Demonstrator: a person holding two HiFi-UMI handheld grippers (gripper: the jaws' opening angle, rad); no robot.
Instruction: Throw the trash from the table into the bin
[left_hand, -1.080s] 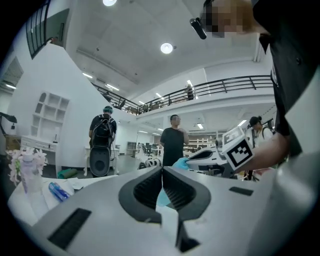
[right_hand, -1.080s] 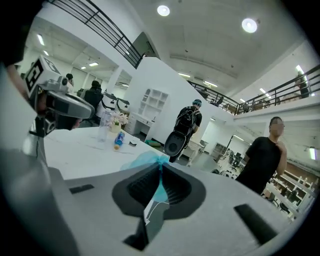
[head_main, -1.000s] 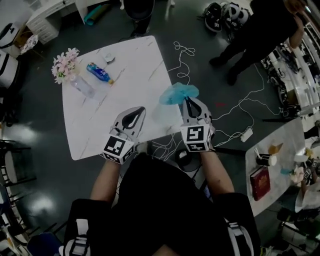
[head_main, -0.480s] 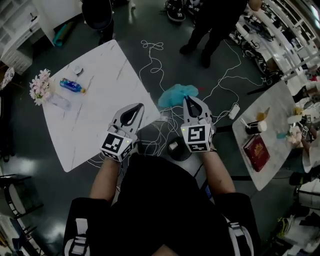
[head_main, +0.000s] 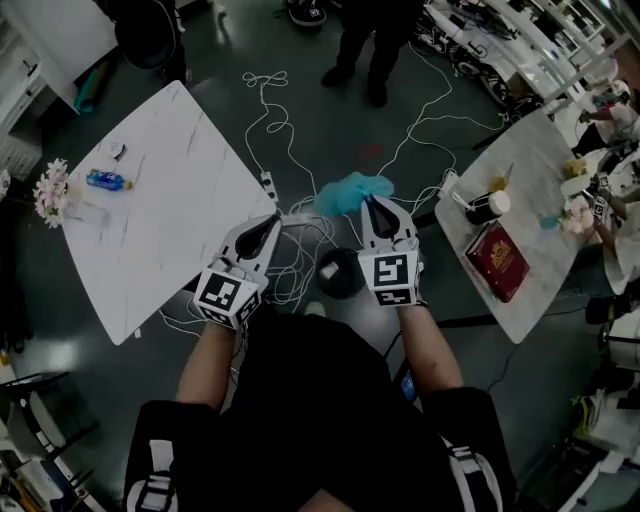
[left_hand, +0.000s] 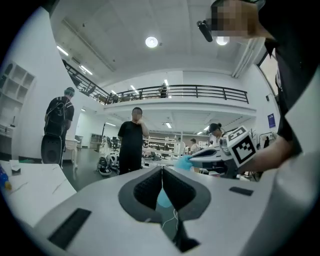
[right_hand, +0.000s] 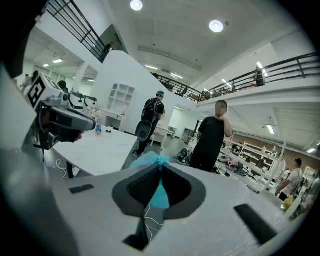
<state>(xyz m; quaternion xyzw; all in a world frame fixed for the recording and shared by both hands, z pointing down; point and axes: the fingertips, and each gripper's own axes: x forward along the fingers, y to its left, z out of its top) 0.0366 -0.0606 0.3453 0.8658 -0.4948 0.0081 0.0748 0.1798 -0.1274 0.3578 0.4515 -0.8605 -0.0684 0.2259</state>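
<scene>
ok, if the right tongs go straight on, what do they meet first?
Likely the standing person in black, or the floor short of them; depth is unclear. The right tongs are shut on blue trash.

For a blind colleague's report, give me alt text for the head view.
Seen from above, a person's right gripper is shut on blue trash over the dark floor, with the left gripper beside it, also shut. They are between the left table and the right table, both white.
</scene>
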